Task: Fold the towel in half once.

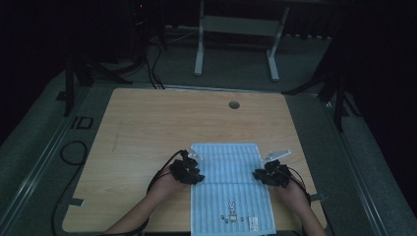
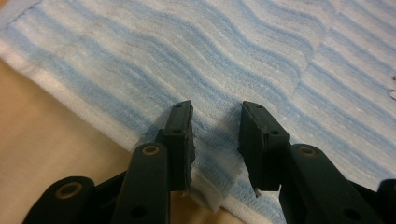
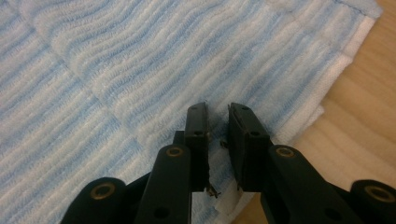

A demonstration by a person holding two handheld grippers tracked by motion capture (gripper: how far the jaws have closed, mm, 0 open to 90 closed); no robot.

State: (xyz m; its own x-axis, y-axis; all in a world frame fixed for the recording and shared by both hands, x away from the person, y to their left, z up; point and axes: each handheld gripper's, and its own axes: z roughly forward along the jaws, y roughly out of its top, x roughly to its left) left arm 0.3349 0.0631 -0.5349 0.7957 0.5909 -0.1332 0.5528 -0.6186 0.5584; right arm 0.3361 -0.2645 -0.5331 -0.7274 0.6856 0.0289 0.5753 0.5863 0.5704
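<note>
The towel (image 1: pixel 231 189) lies on the near middle of the table (image 1: pixel 147 123), blue-striped, running from about the table's centre to the near edge. Its far part looks doubled over: a crosswise line shows where an upper layer ends, and the near part, with a small rabbit print (image 1: pixel 232 212), lies single. That suggests a fold in hand, made by carrying one end over the rest.

The left gripper (image 1: pixel 196 178) sits at the towel's left edge and the right gripper (image 1: pixel 259 176) at the right edge, level with each other near that crosswise line — matched places, so that both sides of the cloth would travel together and the fold stay square.

In the left gripper view the jaws stand moderately apart over the towel's (image 2: pixel 233 70) white border, a bit of edge cloth between them but not pinched. In the right gripper view the jaws stand narrow, a slim gap left, with the towel's (image 3: pixel 140 70) edge layers under and between them; I see no squeeze on the cloth there either.

Both point inward across the towel from its edges, which suits either letting the layer go or taking a fresh hold — I cannot tell which.

Far on the table is a round hole (image 1: pixel 234 104), well apart from everything.
</note>
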